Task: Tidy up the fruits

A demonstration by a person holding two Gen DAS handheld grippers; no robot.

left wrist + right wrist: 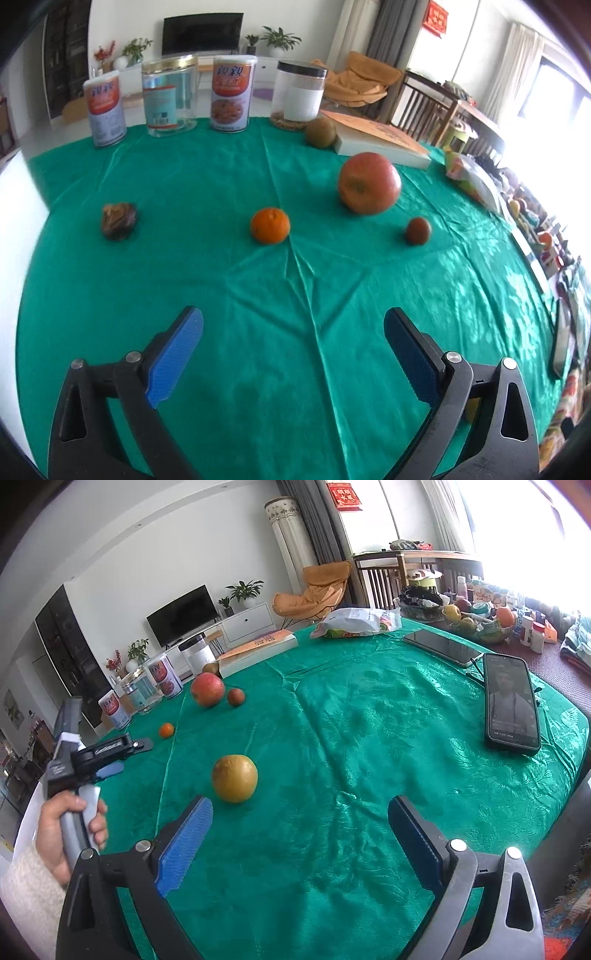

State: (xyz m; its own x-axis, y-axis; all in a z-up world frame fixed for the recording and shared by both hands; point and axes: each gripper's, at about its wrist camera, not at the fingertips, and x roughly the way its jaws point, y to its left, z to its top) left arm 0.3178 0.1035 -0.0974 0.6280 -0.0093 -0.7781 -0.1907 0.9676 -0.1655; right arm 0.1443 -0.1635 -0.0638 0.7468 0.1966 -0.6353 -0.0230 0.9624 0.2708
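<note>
Fruits are lying scattered on the bench (221, 177): apple (368, 183), tangerine (270, 225), yellow orange (234, 778); both grippers' fingers are gaping wide, empty.

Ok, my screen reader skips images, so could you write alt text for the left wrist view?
The open left gripper hangs above a green satin tablecloth holding a small orange mandarin, a large red apple, a small reddish-brown round fruit and a wrinkled dark brown fruit. Four cylindrical jars and cans stand along the far edge.

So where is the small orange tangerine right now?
In the left wrist view, the small orange tangerine sits mid-table on the green cloth, between the dark wrinkled fruit and the large red apple.
</note>
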